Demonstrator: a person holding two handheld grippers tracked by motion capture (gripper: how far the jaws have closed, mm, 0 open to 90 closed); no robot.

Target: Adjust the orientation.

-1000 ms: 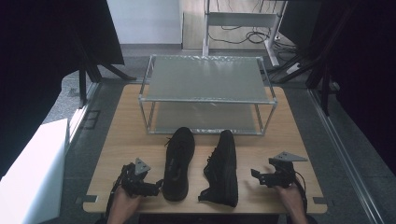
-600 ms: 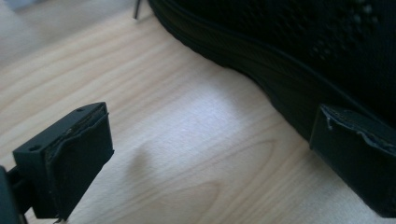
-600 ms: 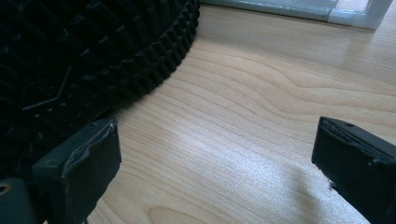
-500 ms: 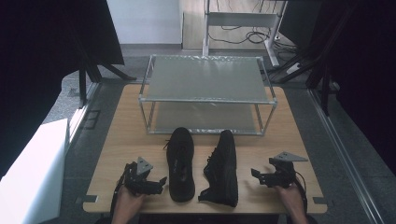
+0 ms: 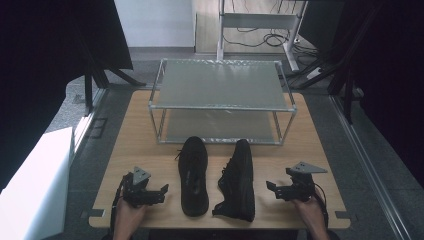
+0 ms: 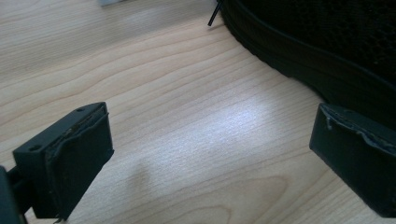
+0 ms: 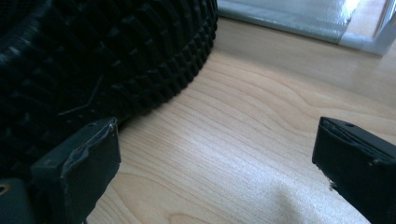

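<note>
The left gripper [image 5: 161,190], wide open and empty, has moved closer to the left shoe [image 5: 193,175] on the table [image 5: 125,145], so a grasp seems near, while the right gripper [image 5: 270,186] waits open beside the right shoe [image 5: 239,180].

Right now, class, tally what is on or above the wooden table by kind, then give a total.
Black shoes: 2, left shoe and right shoe
Two-tier metal rack: 1
Hand-held grippers: 2, left hand-held gripper and right hand-held gripper, both open
Total: 5
</note>
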